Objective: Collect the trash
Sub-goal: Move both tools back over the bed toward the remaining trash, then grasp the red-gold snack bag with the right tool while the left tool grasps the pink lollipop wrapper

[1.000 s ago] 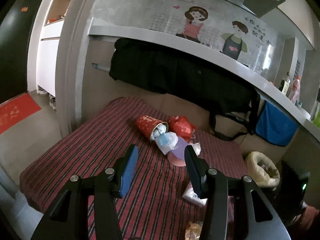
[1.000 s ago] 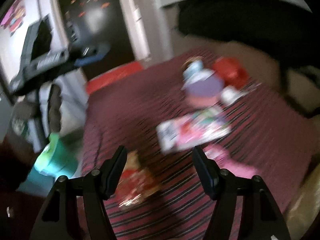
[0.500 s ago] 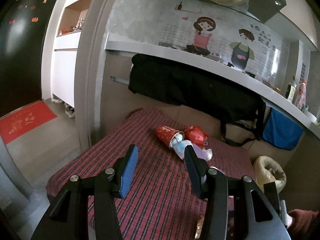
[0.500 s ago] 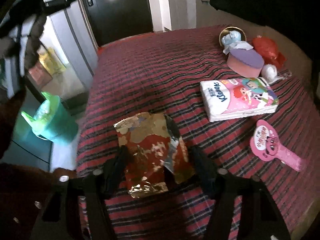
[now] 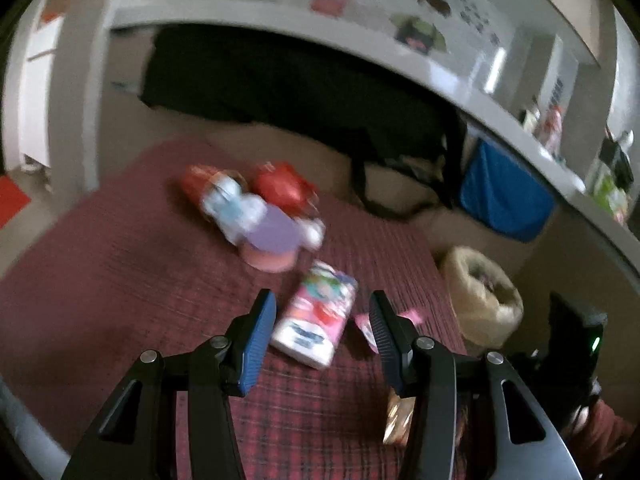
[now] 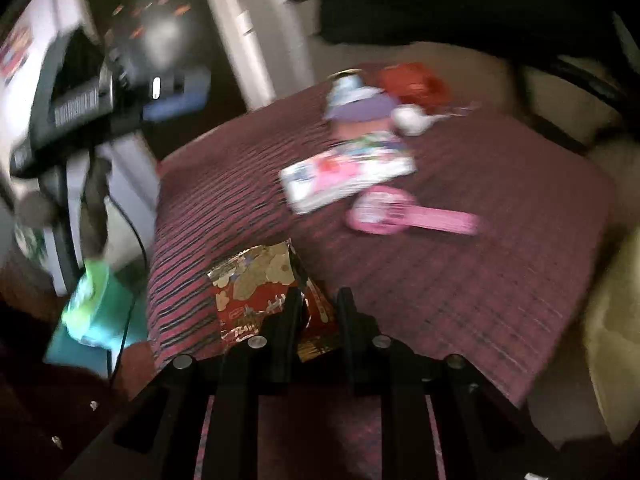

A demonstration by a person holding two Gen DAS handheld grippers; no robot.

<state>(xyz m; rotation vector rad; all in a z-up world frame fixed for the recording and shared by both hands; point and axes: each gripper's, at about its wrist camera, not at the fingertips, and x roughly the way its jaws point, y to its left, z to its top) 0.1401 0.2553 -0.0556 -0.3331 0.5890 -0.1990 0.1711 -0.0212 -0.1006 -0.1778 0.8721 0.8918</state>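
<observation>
Already pinched — red-and-gold foil wrapper [image 6: 264, 292] sat between fingers of right gripper [image 6: 318, 312], jaws clenched on its crumpled right edge, at near edge of striped red tablecloth [image 6: 460, 280]. Beyond it lay tissue pack [image 6: 348, 172] and pink hand mirror [image 6: 404, 212] just beside each other; farther back, blurred cluster of red cup, red bag, purple-pink sponge. Left gripper [image 5: 322, 332] hovered above cloth, 2 blue-padded fingers released, nothing between — tissue pack [image 5: 316, 316] showed below gap. Lined trash bin [image 5: 480, 292] stood right of table.
</observation>
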